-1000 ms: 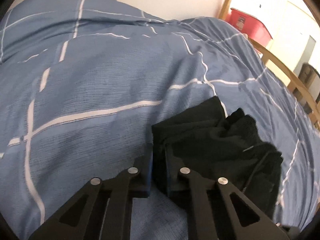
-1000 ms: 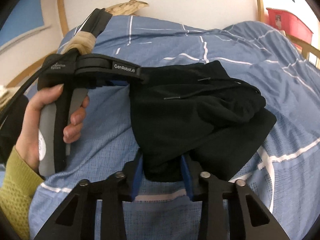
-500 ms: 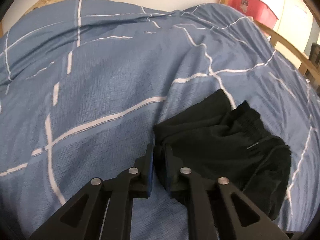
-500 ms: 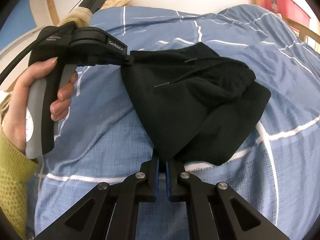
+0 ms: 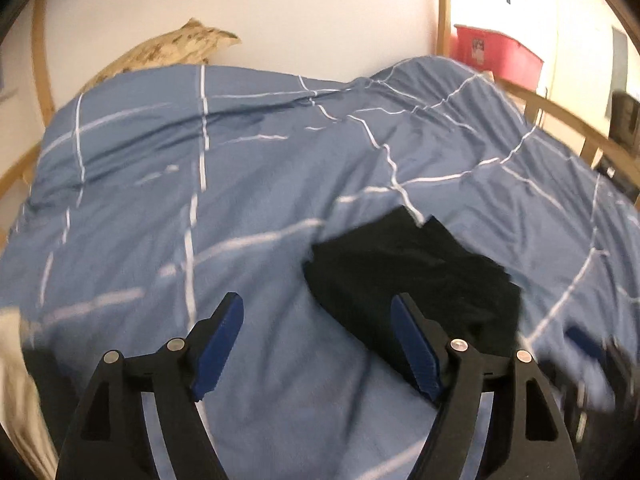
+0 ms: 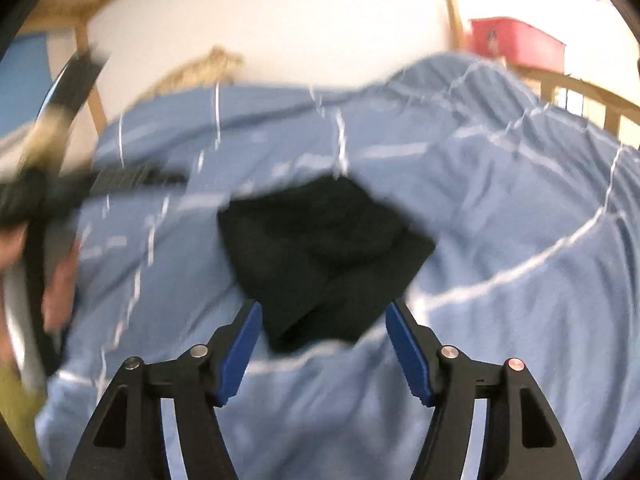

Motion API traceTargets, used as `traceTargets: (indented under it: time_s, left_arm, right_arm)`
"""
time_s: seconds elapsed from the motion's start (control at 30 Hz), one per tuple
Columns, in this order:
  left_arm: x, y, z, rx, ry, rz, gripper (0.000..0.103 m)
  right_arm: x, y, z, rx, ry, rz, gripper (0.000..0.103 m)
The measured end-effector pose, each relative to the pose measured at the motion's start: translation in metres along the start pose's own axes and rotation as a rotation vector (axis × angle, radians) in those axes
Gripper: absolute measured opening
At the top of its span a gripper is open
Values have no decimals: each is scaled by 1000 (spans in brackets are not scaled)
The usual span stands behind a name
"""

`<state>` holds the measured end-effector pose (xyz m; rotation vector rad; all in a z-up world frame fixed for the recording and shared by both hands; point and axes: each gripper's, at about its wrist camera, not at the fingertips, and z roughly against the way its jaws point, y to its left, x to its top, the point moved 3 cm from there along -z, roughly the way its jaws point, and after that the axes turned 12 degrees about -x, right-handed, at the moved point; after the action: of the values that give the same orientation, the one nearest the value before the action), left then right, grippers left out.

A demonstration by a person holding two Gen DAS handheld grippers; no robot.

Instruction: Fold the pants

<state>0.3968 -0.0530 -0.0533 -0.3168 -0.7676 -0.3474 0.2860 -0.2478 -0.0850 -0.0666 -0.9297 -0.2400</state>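
- The left gripper (image 5: 318,312) has its jaws spread and still widening; nothing sits between its blue pads (image 5: 218,350), only bare bedcover below.
- Its right finger overlaps the near left edge of the pants (image 5: 416,276) in this view, with no pinch on the cloth.
- The right gripper (image 6: 322,320) is likewise spread and opening; the near corner of the pants (image 6: 324,256) lies in the gap between its fingers, and the pads (image 6: 408,354) do not press on it.
- The pants are a compact black bundle, folded over on themselves, lying on the blue bedcover (image 5: 240,208) with thin white lines, slightly right of the middle from the left camera.
- Seen from the right camera, the left gripper's body (image 6: 120,178) shows blurred at the far left, held by a hand (image 6: 60,280) with a yellow-green sleeve (image 6: 16,400) below it.
- Farther out, a wooden bed frame (image 5: 560,116) curves along the right side, a red bin (image 5: 496,54) stands beyond it, and a pale patterned pillow (image 5: 168,50) rests against the white wall.
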Motion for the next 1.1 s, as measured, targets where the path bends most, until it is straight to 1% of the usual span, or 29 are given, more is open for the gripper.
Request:
traceTargets:
  time_s: [0.03,0.07,0.1,0.13,0.17,0.2,0.23,0.3,0.33,0.37,0.4,0.47,0.57,0.7,0.77,0.87,0.9,1.0,1.1]
  left_arm:
    - [-7,-5,1,0,-3,6,75]
    - [-15,-12,0,11,-1,7,75]
    - [-23,-22,-1,16,0,-7,75]
    - [-31,-35,-5,17,7,-38,75]
    - [-35,-43,-9,27,12,-56,75]
    - [-40,-53,-13,42,23,-74,75]
    - [-44,-61,-19,50,37,-86,75]
    - [-52,-73,-29,63,40,-65,75]
    - [-54,-76,-34,75,34,-51,75]
    - [-56,-79,-41,76,33,-47,75]
    - [-58,-81,-50,70,49,-60,74]
    - [-65,-85,-61,89,78,-92,69]
    - [-73,-87,-67,115,64,-112,68]
    - [-78,-95,-67,122,44,-158,55]
    - [-81,-101,-67,123,44,-188,55]
    - [-84,-100,-68,102,53,-182,55]
    - [-84,-99,-69,94,57,-174,55]
    - [-84,-94,-71,64,69,-136,55]
    - [-84,-90,-71,40,72,-110,55]
  right_arm:
    - [10,-9,-5,8,-13,-4,66]
    - [18,-17,-13,31,2,9,66]
    - [25,-21,-24,63,45,27,66]
    - [31,-23,-36,119,85,47,65]
    - [35,-27,-45,171,100,67,65]
    - [37,-29,-50,184,104,84,65]
    - [38,-28,-60,176,119,128,65]
    - [40,-25,-73,168,128,193,57]
    - [41,-25,-80,178,140,198,56]
    - [41,-26,-86,189,155,186,54]
    - [43,-27,-93,205,165,167,54]
    - [43,-29,-101,225,166,132,51]
    - [42,-36,-111,259,162,71,51]
    - [38,-39,-122,271,181,13,50]
    - [38,-42,-126,271,178,-8,41]
    - [39,-43,-127,293,174,-16,34]
    - [40,-44,-126,284,167,-17,31]
    - [40,-50,-125,226,155,-28,29]
    - [39,-55,-123,165,149,-29,29]
